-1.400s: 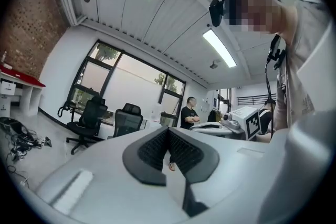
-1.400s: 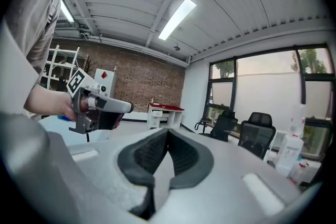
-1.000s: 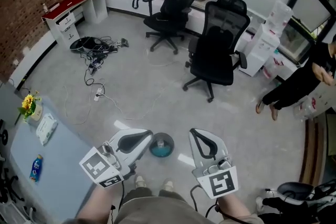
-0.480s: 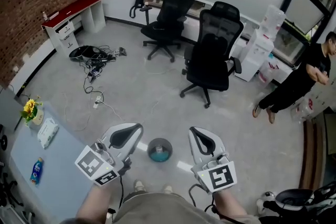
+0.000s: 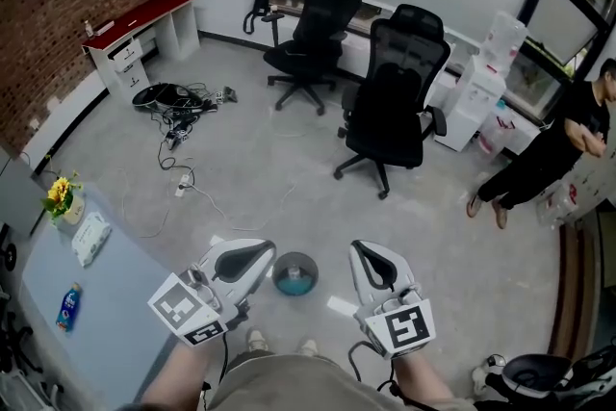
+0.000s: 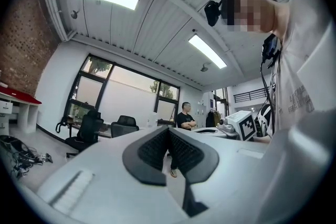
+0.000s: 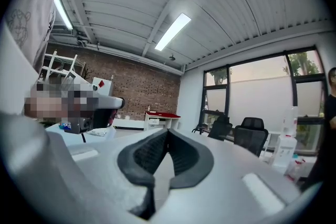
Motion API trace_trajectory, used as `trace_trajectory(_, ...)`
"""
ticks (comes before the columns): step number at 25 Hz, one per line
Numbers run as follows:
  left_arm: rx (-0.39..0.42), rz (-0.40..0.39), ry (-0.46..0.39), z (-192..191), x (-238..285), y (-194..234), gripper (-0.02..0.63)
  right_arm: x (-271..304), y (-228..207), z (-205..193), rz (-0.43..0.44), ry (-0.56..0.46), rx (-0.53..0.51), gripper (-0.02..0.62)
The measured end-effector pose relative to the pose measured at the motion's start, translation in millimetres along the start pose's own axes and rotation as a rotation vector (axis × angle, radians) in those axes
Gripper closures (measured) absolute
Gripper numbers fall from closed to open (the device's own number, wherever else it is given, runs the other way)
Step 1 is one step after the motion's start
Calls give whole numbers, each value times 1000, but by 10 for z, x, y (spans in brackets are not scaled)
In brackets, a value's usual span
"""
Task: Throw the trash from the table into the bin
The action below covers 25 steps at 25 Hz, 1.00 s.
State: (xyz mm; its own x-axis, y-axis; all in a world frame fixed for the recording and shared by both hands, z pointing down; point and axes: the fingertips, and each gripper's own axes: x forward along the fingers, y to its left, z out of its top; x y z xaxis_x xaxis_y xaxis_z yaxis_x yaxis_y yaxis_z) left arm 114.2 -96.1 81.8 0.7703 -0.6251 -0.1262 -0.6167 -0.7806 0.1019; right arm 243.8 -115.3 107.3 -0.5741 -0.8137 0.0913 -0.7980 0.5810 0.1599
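Head view shows your left gripper [image 5: 252,257] and right gripper [image 5: 371,257] both clenched on nothing, either side of the bin [image 5: 295,272] on the floor by your feet. What is likely the trash lies well apart on the table [image 5: 115,298] to your left: a small blue bottle [image 5: 65,308] and a white pack [image 5: 87,237]. You seem between pickups; next, turn to the table, open a gripper and close on one piece.

Nothing legible: only wordless black-and-white square markers [image 5: 185,308] on left gripper [image 5: 262,255] and right gripper [image 5: 366,251]; label on blue bottle [image 5: 65,308] too small to read.
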Motion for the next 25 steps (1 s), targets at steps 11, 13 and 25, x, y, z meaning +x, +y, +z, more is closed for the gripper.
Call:
trace_trajectory(11,-76,14,26,-132,61,-142,607,-219,-87,-112,0,33,17,592)
trace_trajectory(13,-69,23,35,-156,85,-193,607,-287,-136,-140,-2,41,21,592)
trace_trajectory(25,-72,85,60,-395,147,-429,607,-506,-294,-424,68,44,36,592)
